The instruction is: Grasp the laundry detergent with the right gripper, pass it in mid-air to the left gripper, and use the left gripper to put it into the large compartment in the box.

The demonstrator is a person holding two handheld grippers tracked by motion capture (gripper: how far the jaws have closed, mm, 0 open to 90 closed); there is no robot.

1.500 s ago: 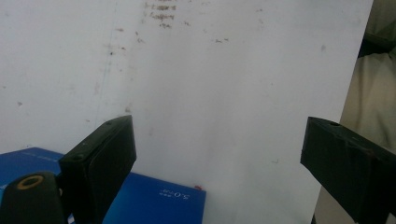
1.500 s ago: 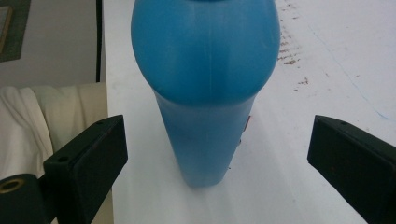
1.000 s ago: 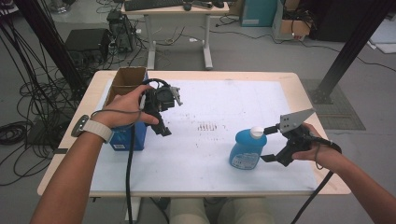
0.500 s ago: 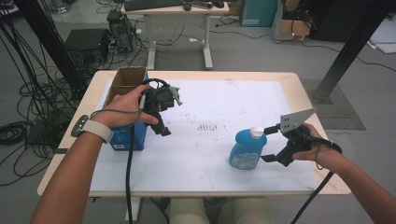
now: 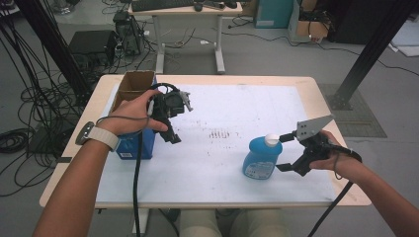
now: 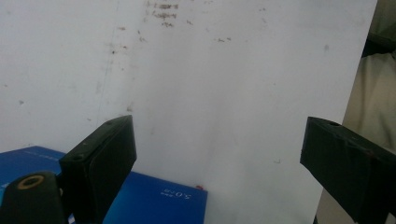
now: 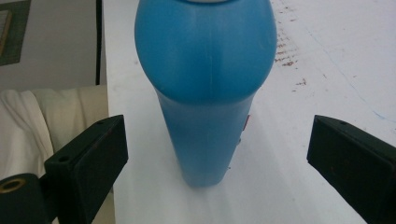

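The right hand-held gripper point(image 5: 285, 150) is lining up on the blue bottle point(image 5: 262, 157), which is standing upright on the tabletop point(image 5: 217, 163) near the right front. In the right gripper view the jaws are spread wide, one to each side of the bottle point(image 7: 205, 93), and neither is touching it. To grip it well, the hand should be sliding farther in so the pads meet the flat lower body rather than the rounded shoulder, then closing evenly so the bottle is not tipping. The right forearm is coming in low from the near right, with the jaws pointing left. The left hand-held gripper point(image 5: 170, 129) is hovering spread and empty beside the blue box point(image 5: 131, 145), angled down at the tabletop.
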